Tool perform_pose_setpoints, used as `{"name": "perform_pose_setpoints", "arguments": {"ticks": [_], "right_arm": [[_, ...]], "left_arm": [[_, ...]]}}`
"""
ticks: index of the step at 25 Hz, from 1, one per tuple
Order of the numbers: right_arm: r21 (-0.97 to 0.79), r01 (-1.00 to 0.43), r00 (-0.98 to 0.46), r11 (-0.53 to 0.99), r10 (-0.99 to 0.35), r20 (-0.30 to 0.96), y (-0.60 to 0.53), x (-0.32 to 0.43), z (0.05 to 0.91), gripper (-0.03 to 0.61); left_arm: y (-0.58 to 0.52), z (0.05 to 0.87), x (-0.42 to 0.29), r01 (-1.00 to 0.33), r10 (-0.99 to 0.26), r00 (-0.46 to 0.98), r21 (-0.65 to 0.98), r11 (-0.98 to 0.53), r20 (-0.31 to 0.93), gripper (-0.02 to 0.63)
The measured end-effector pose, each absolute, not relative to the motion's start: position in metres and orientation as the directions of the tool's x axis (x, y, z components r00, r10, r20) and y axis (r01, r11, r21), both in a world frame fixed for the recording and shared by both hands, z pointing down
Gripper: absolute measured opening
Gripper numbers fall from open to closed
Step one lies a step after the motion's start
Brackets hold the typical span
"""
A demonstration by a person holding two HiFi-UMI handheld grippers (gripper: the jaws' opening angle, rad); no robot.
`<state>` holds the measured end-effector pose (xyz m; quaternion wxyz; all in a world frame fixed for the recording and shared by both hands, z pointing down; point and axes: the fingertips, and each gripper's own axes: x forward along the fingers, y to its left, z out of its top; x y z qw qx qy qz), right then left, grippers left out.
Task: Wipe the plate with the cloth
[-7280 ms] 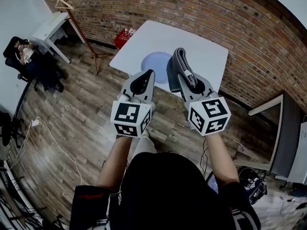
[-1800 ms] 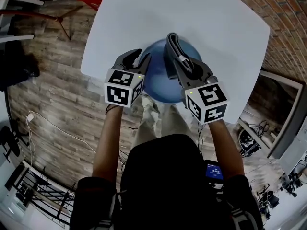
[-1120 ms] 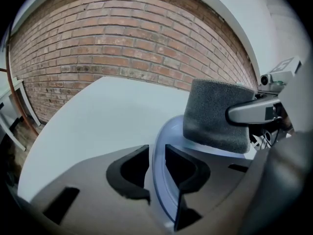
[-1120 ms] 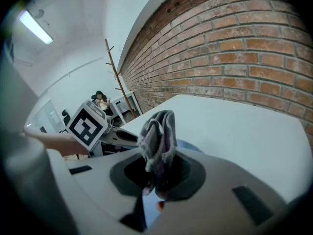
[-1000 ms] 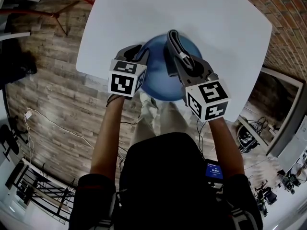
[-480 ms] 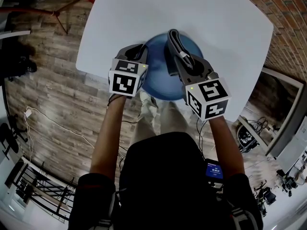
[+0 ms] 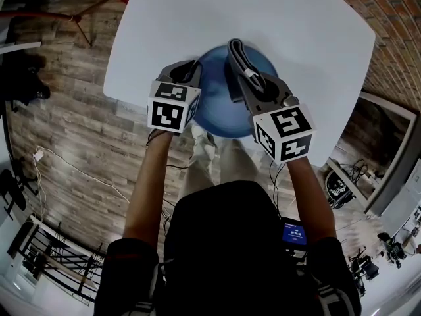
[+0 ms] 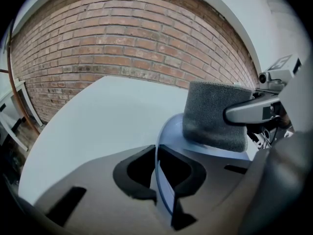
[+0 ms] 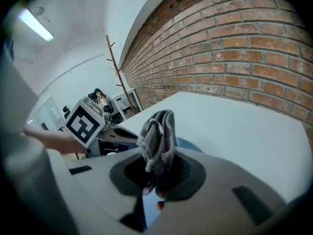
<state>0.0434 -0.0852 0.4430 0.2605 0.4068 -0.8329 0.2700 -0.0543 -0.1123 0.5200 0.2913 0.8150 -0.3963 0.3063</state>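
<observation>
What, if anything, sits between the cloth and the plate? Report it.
Nothing visible does. The cloth, clamped in the right gripper, hangs directly over the face of the blue plate. The left gripper is shut on the plate's rim, off to the side of the cloth.

A white table [image 7: 309, 38] with rounded corners stands directly in front of me on a floor [image 7: 72, 143] of grey-brown wooden planks. A red brick wall [image 7: 395, 31] runs close along its far side. On the table sits a round blue plate [image 7: 214, 94], at the near edge, the side closest to me. I cannot tell whether its rim overhangs that edge.
</observation>
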Motion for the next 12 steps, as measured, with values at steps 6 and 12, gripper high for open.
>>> {"name": "perform_pose_setpoints", "arguments": {"ticks": [6,12], "right_arm": [[-0.181,-0.797,-0.528,0.576,-0.519,0.672,-0.09,0.042,0.445,0.051],[-0.088,-0.741,-0.52,0.665,-0.486,0.703,-0.093,0.03,0.448,0.051]], "left_arm": [[-0.112,0.521,-0.055,-0.819,-0.46,0.507,0.241,-0.521,0.729,0.041],[-0.112,0.522,-0.055,-0.814,-0.451,0.512,0.244,-0.527,0.731,0.04]]}}
